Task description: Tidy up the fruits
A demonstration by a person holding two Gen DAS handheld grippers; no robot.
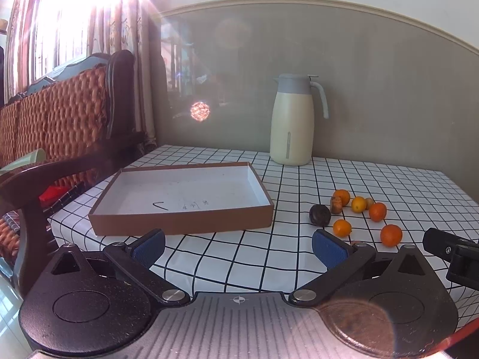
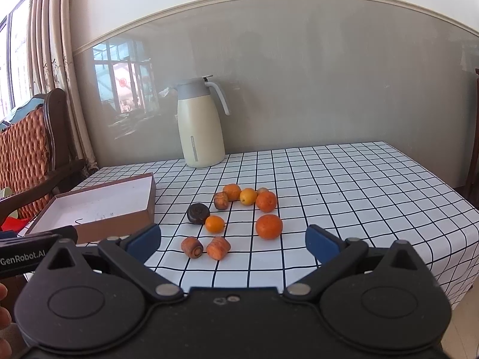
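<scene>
A shallow brown cardboard box (image 1: 185, 223) with a white, bare inside lies on the checked tablecloth; in the right wrist view the box (image 2: 119, 220) sits at left. Right of it is a loose cluster: several oranges (image 2: 268, 226) (image 1: 391, 234), a dark round fruit (image 2: 198, 213) (image 1: 320, 215), a brownish chunk (image 2: 221, 200) and two carrot-like pieces (image 2: 218, 248) nearest me. My left gripper (image 1: 238, 249) is open and holds nothing, in front of the box. My right gripper (image 2: 233, 245) is open and holds nothing, just short of the carrot pieces.
A cream thermos jug (image 1: 291, 121) (image 2: 200, 125) stands at the back by the wall. A wooden chair with a woven orange cushion (image 1: 60, 119) is left of the table. The table's near edge runs under both grippers; a hand (image 2: 4, 308) shows at lower left.
</scene>
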